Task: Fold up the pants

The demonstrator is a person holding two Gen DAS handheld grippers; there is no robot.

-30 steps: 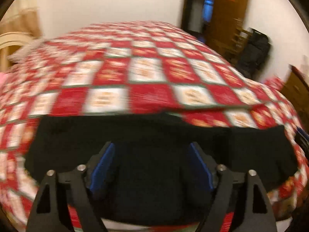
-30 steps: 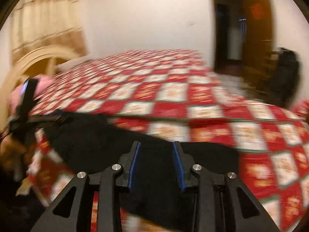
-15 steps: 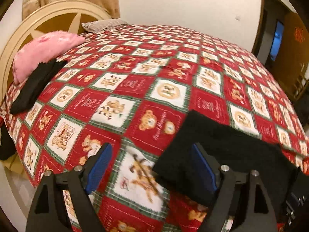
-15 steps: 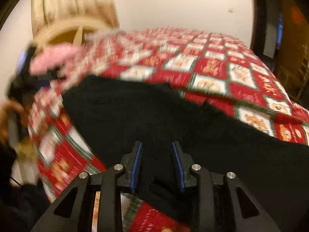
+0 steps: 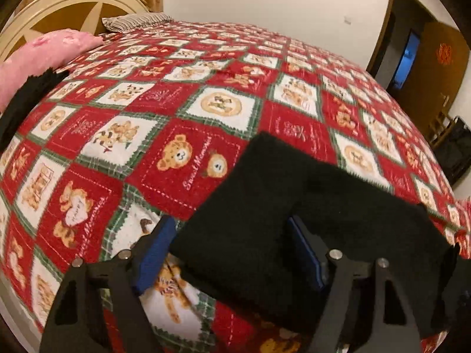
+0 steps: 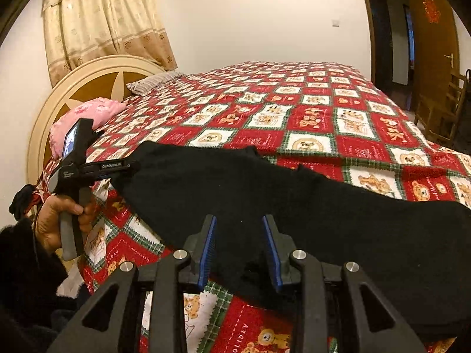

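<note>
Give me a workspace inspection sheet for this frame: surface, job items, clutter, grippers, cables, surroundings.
Surface: bed with red teddy-bear patchwork bedspread.
Job's things: black pants lying in a long strip along the near edge of the bed.
Clutter: pink pillow and striped pillow at the headboard; another dark garment beside the pink pillow.
Grippers: left gripper closing, end of the pants between its jaws, pads not yet pressing. Right gripper jaws narrow, pants fabric between them; whether it is pinched is unclear.
Cables: nothing seen.
Surroundings: round cream headboard, beige curtain, brown door, wooden chair.
</note>
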